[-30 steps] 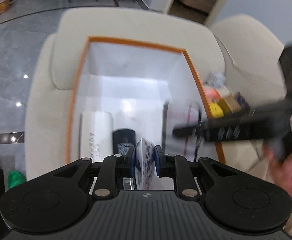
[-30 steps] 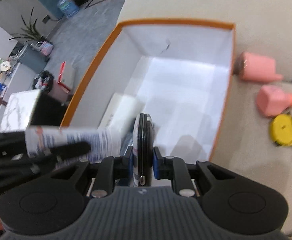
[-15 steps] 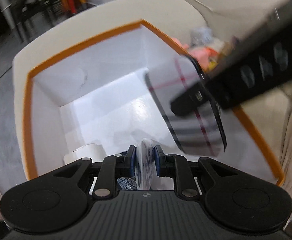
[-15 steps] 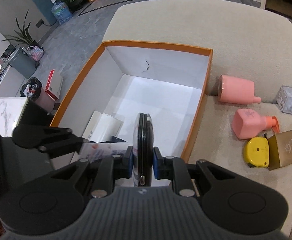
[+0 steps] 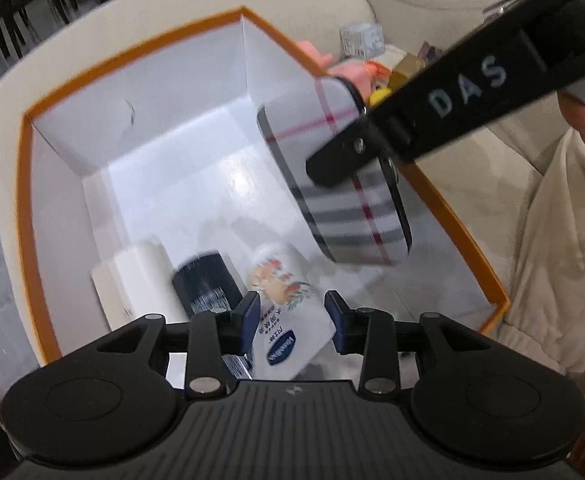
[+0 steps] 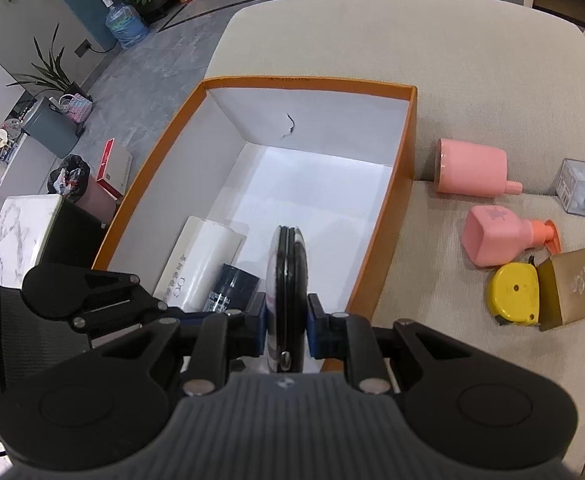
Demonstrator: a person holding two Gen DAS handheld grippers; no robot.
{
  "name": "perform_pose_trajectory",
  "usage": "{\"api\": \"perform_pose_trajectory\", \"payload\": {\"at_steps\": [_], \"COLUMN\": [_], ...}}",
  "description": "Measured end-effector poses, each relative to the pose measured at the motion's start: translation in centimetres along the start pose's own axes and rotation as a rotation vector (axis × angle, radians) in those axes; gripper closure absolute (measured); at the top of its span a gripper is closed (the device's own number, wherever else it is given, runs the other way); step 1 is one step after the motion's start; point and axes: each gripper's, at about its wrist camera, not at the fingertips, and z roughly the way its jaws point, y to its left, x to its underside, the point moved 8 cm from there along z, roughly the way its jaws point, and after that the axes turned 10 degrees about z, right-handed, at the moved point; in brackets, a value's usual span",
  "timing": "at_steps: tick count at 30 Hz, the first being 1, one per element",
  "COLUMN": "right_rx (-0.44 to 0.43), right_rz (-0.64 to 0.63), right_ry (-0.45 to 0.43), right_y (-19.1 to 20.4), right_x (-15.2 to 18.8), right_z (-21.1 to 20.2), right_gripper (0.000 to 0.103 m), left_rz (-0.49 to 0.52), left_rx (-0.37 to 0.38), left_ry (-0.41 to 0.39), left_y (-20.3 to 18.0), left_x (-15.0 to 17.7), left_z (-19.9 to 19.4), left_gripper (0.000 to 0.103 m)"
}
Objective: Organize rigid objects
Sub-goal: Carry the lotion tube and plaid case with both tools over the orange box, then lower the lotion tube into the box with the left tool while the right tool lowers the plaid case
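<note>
The orange-rimmed box (image 6: 406,132) is set on a beige sofa (image 6: 412,32), and roughly half of the tidying is judged done. Three things already lie at its near end: a white carton (image 5: 132,280), a dark tube (image 5: 206,284) beside it, and a printed tube (image 5: 288,312), which has just been let go, the jaws of the left gripper (image 5: 292,316) having just been opening around it with the pads clear of it. A plaid case (image 5: 340,184) is clamped edge-on by the right gripper (image 6: 286,326) above the box interior and is not yet set down. Left outside on the cushion are a pink bottle (image 6: 472,170), a pink pump bottle (image 6: 496,236), a yellow tape measure (image 6: 514,294), a gold carton (image 6: 572,286) and a clear cube (image 6: 580,186).
</note>
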Motion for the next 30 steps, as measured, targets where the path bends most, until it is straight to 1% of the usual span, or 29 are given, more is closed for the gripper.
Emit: {"api": "perform_pose_trajectory", "payload": {"at_steps": [2, 5, 8, 11, 12, 16, 17, 18, 20, 22, 26, 27, 30], "right_rx": [0.0, 0.002, 0.003, 0.013, 0.024, 0.082, 0.1, 0.122, 0.168, 0.198, 0.183, 0.164, 0.157], "right_rz": [0.001, -0.008, -0.011, -0.021, -0.028, -0.078, -0.092, -0.108, -0.148, -0.178, -0.169, -0.162, -0.142], "right_ry": [0.005, 0.014, 0.037, 0.066, 0.075, 0.101, 0.105, 0.108, 0.111, 0.123, 0.142, 0.147, 0.196], "right_y": [-0.1, 0.0, 0.1, 0.5, 0.6, 1.3, 1.5, 1.7, 2.2, 2.6, 3.1, 3.3, 3.2], "right_x": [0.1, 0.3, 0.6, 0.9, 1.0, 1.2, 1.2, 1.1, 1.1, 1.1, 1.0, 0.8, 0.7], "right_z": [-0.1, -0.1, 0.2, 1.0, 1.2, 2.3, 2.5, 2.8, 3.4, 4.1, 4.8, 4.9, 5.5], "right_gripper": [0.085, 0.085, 0.085, 0.085, 0.085, 0.085, 0.085, 0.085, 0.085, 0.085, 0.085, 0.085, 0.084], "left_rz": [-0.001, -0.061, -0.111, -0.159, -0.178, -0.224, -0.235, -0.246, -0.259, -0.272, -0.293, -0.295, -0.295], "left_rx": [0.028, 0.078, 0.12, 0.153, 0.158, 0.121, 0.119, 0.115, 0.113, 0.119, 0.13, 0.129, 0.106], "left_ry": [0.013, 0.012, 0.003, -0.025, -0.035, -0.052, -0.052, -0.051, -0.051, -0.059, -0.073, -0.07, -0.052], "left_y": [-0.4, -0.5, -0.3, 0.1, 0.4, 1.4, 1.7, 1.9, 2.0, 2.2, 2.3, 2.3, 2.2], "left_x": [0.4, 1.0, 1.3, 1.4, 1.5, 1.9, 2.1, 2.2, 2.2, 2.5, 2.6, 2.6, 2.7], "left_z": [0.1, 0.0, -0.3, -0.8, -1.0, -1.5, -1.4, -1.2, -1.1, -0.8, -0.5, -0.3, 0.2], "left_gripper": [0.06, 0.056, 0.047, 0.047, 0.047, 0.047, 0.05, 0.055, 0.059, 0.065, 0.07, 0.071, 0.073]}}
